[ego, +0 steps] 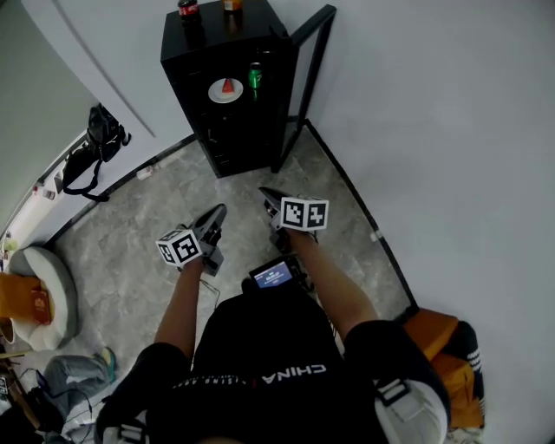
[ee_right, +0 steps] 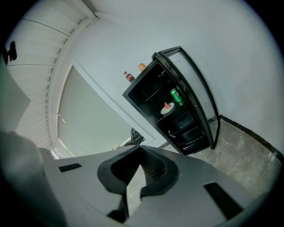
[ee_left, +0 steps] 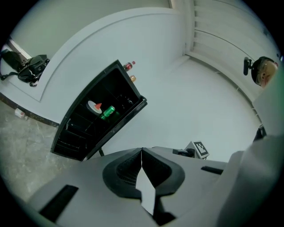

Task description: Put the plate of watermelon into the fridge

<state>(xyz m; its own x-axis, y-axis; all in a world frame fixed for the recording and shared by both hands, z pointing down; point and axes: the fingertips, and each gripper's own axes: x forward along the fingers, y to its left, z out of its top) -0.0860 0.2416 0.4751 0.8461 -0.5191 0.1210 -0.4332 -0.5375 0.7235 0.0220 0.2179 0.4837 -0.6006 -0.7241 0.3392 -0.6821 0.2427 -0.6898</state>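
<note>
A black fridge (ego: pixel 230 95) stands against the wall with its glass door (ego: pixel 303 78) swung open to the right. Inside on a shelf rests a white plate with a red watermelon slice (ego: pixel 226 88), a green can (ego: pixel 255 76) beside it. The plate (ee_left: pixel 94 106) and the can (ee_left: pixel 108 111) show in the left gripper view; the right gripper view shows that plate (ee_right: pixel 167 108) too. My left gripper (ego: pixel 220 211) and right gripper (ego: pixel 266 196) are both shut and empty, held well short of the fridge above the floor.
A cola bottle (ego: pixel 188 10) and an orange bottle (ego: pixel 231 5) stand on the fridge top. A black bag (ego: pixel 94 147) hangs at the left wall. A round cushion (ego: pixel 48 290) lies at the left, an orange bag (ego: pixel 447 355) at the right. A small screen (ego: pixel 273 276) is at my waist.
</note>
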